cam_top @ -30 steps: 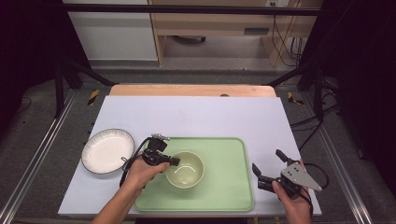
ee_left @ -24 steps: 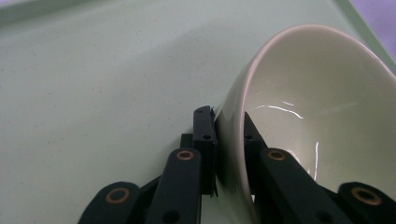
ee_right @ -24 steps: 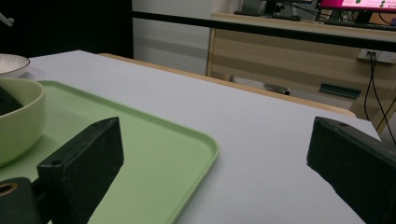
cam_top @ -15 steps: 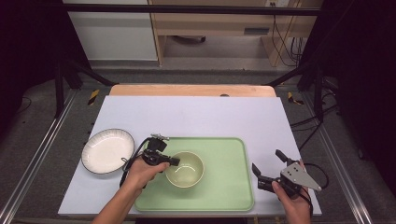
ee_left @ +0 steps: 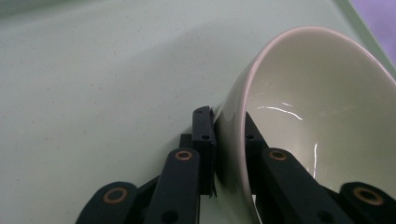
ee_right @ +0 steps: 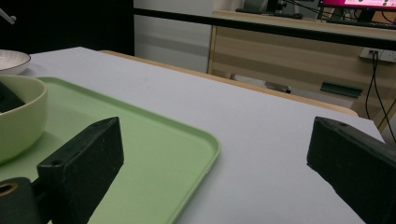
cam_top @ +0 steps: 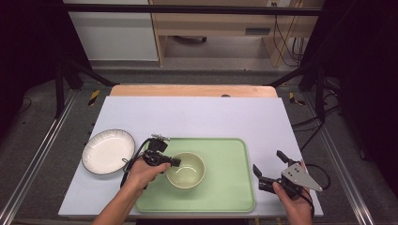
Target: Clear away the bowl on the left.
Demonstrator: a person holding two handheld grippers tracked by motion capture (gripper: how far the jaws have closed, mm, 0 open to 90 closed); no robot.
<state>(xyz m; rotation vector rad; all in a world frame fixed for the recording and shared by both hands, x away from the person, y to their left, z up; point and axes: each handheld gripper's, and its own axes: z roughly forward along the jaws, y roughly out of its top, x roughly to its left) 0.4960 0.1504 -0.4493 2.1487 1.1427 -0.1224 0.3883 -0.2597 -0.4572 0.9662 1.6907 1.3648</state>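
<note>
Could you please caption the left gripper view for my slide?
Left gripper clamps the pale bowl's rim, one jaw inside, above the green tray.

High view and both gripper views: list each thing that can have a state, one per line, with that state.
Left gripper: shut on bowl, fingers pinching the rim wall.
Right gripper: open, holding nothing, off the tray's right edge.
Bowl: empty, upright on the tray.
Tray: flat on the table, carrying the bowl.
Plate: empty, on the table left of the tray.

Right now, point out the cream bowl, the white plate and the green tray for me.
cream bowl (cam_top: 187, 174), high view, inner bottom.
white plate (cam_top: 107, 151), high view, its centre.
green tray (cam_top: 230, 164), high view, bare floor right of the bowl.
</note>
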